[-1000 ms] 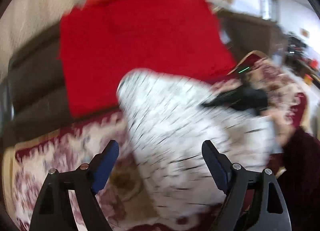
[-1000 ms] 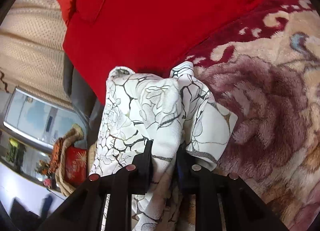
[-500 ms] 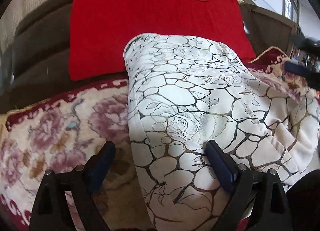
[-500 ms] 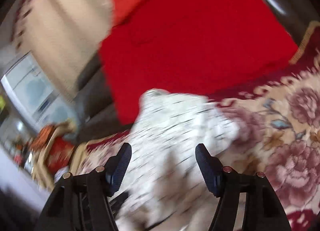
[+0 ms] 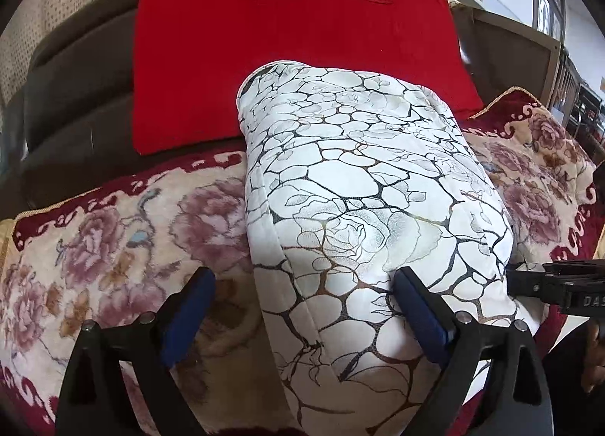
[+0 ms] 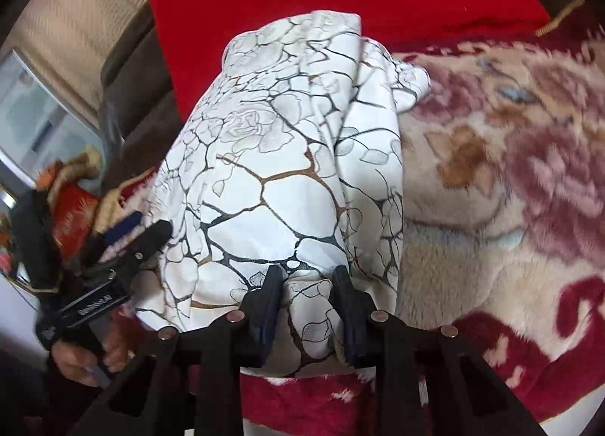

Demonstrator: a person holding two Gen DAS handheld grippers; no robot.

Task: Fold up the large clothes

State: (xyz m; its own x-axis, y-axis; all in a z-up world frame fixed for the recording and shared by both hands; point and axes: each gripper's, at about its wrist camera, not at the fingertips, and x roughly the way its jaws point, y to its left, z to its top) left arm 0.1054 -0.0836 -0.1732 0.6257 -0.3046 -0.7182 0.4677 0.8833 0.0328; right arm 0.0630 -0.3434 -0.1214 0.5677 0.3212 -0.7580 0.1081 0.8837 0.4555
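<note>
Straddling the near left edge of the folded white garment point(image 5: 363, 190), my left hand-held gripper point(image 5: 302, 307) stands wide open: its right blue pad point(image 5: 419, 322) lies against the cloth at about 5 o'clock, while the left pad sits over the floral blanket point(image 5: 94, 247) at 7 o'clock, clear of the fabric. My right hand-held gripper point(image 6: 308, 307) has just been closing, and its dark pads now pinch a bunched fold of the same garment at 6 o'clock of its view. From there the cloth runs away toward 12 o'clock as a long, plump bundle, with a loose flap hanging along its right side.

The garment is smooth and slightly sheeny, white, printed with black and bronze crackle lines and outlined roses. Beneath it the blanket is thick and fleecy, cream with mauve roses and a dark red border. Beyond, at 12 o'clock, lies a flat red cushion point(image 5: 295, 46) with a stitched flap, against a dark brown padded back point(image 5: 75, 95).
</note>
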